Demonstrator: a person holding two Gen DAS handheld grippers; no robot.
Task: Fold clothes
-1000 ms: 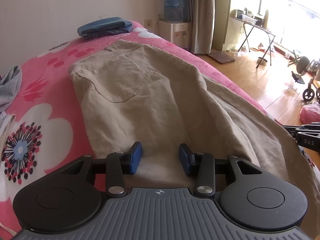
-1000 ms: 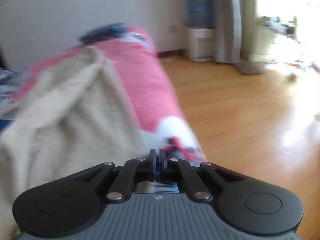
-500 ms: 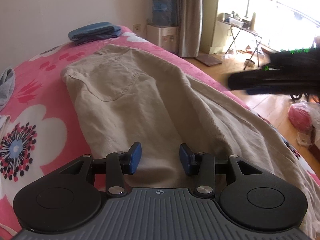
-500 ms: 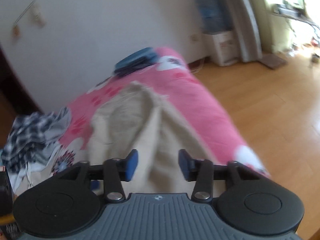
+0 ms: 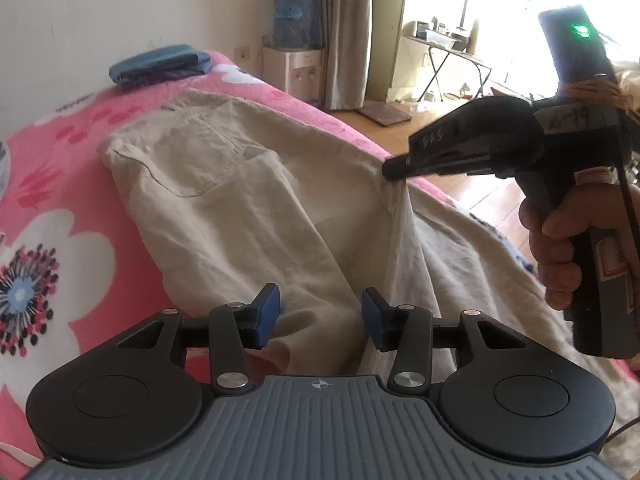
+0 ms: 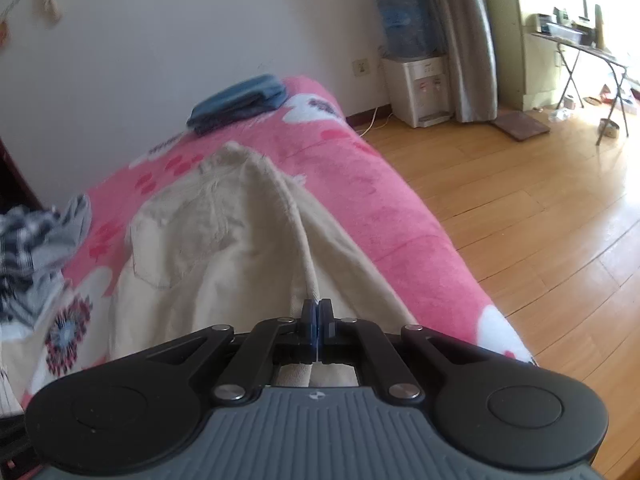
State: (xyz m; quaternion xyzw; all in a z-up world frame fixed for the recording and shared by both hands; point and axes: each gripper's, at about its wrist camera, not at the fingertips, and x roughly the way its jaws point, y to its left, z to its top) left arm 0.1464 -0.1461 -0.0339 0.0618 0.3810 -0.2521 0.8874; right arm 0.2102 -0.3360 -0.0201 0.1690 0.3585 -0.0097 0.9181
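Beige trousers [image 5: 224, 208] lie spread on the pink flowered bed cover [image 5: 60, 184], waistband at the far end. My left gripper [image 5: 320, 316] hovers over the near leg; its jaws are opening, the cloth lies under them, and the pads press on nothing. My right gripper [image 6: 317, 320] is shut on the trousers' [image 6: 224, 248] right side edge. In the left wrist view the right gripper [image 5: 394, 169] pinches that edge and holds it up in a ridge, with a hand [image 5: 560, 240] on its handle.
Folded blue clothes [image 5: 160, 66] sit at the bed's far end by the wall. A heap of plaid clothes [image 6: 28, 248] lies at the left. Right of the bed are wooden floor [image 6: 540, 220], a water dispenser [image 6: 416, 88] and a folding table [image 5: 448, 46].
The right gripper opened over the trousers, then shut on their side edge and raised it. It came into the left wrist view from the right. The left gripper drew back a little.
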